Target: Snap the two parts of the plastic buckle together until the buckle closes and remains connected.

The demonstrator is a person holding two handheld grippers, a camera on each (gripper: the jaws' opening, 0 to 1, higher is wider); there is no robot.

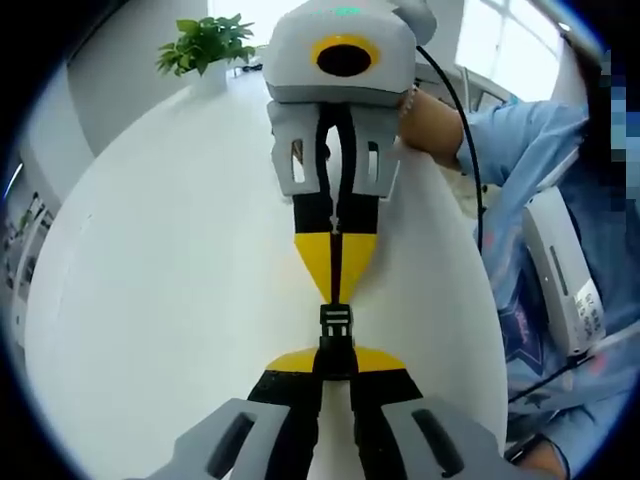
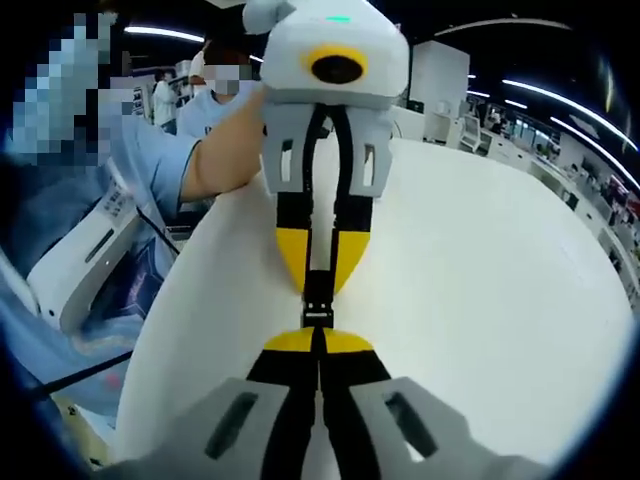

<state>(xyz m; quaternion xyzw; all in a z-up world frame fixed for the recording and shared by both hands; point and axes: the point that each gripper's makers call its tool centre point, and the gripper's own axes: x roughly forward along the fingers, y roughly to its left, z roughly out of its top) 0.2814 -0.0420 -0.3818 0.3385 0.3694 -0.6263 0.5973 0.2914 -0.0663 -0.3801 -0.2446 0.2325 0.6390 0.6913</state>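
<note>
Left claw [image 1: 336, 372] and right claw [image 2: 318, 348] each pinch the black buckle [image 1: 336, 325]; halves joined.

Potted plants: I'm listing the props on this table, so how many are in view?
1. A potted plant stands at the far edge of the white table in the left gripper view. Others may be hidden behind the grippers.
</note>
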